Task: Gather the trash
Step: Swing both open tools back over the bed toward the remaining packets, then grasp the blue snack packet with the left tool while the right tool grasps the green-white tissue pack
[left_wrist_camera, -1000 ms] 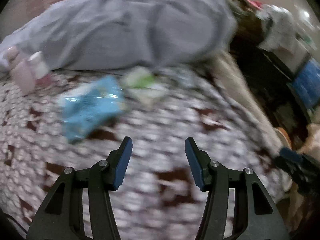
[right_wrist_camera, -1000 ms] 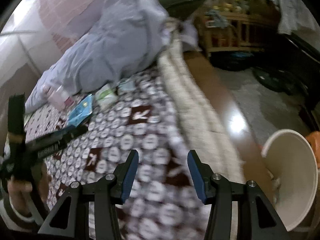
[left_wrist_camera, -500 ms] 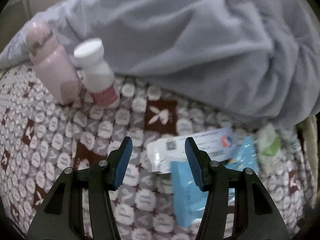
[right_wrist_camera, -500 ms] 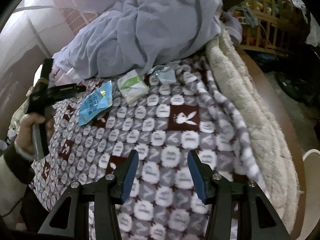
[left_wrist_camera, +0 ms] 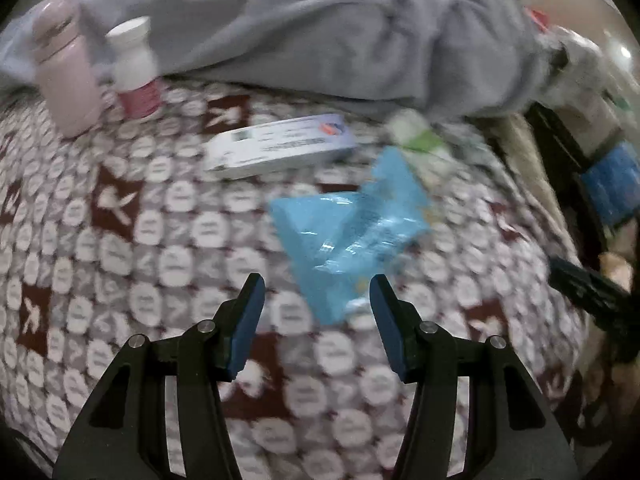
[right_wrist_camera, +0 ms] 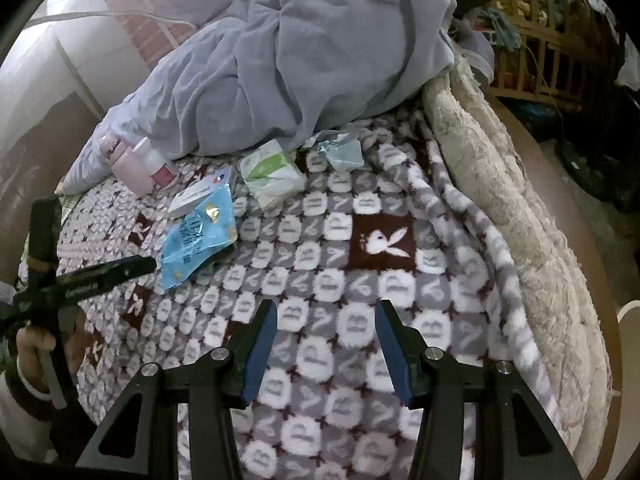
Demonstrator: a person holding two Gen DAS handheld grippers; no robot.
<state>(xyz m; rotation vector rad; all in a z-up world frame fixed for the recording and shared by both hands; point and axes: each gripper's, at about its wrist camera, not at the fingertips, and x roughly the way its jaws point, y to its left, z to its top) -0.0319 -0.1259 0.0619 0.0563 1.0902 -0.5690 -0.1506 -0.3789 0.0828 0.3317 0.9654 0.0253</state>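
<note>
A blue plastic wrapper lies on the patterned blanket just ahead of my open, empty left gripper; it also shows in the right wrist view. Behind it lie a white flat box, a green-white tissue pack and a small crumpled pale-blue wrapper. My right gripper is open and empty, low over the blanket, well short of the trash. The left gripper's body shows in the right wrist view, its tip at the blue wrapper's edge.
A pink bottle and a white bottle with a red label stand at the back left. A grey duvet is heaped behind the trash. A fleecy cream bed edge runs down the right; a pale bin rim shows beyond it.
My left gripper has swung right and pulled back, so the blue wrapper now sits just ahead of its fingers. My right gripper has moved in over the bed towards the trash.
</note>
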